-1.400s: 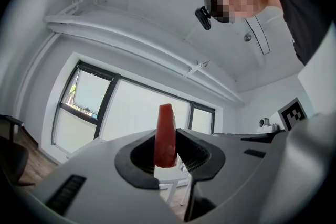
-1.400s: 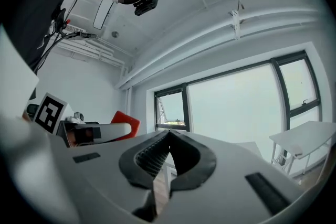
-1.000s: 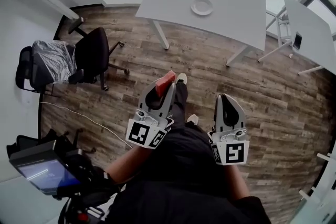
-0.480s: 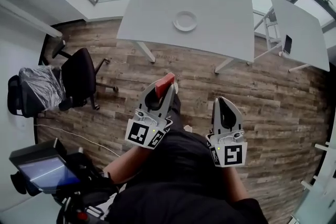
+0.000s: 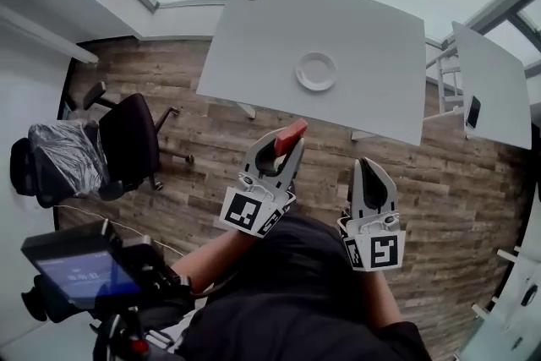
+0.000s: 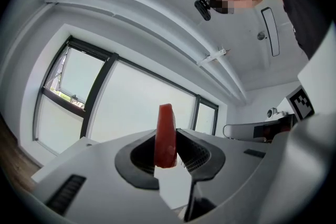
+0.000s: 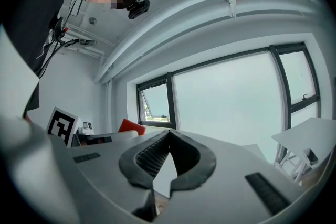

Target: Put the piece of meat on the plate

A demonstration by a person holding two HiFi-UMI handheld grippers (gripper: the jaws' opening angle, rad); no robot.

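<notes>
Left gripper point(image 5: 281, 150) is clamped on the red piece of meat point(image 5: 292, 134), a slab standing upright between the pads and poking past the tips. Right gripper point(image 5: 369, 169) has its jaws closed together, empty. Both are over the wood floor point(image 5: 473, 182), near the white table point(image 5: 262, 38) edge. The white plate point(image 5: 316, 71) sits on the table, apart from the meat.

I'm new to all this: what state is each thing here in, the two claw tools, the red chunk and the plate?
left gripper: shut on the piece of meat.
piece of meat: clamped, sticking out past the jaw tips.
right gripper: shut, nothing in it.
plate: empty, on the white table.
</notes>
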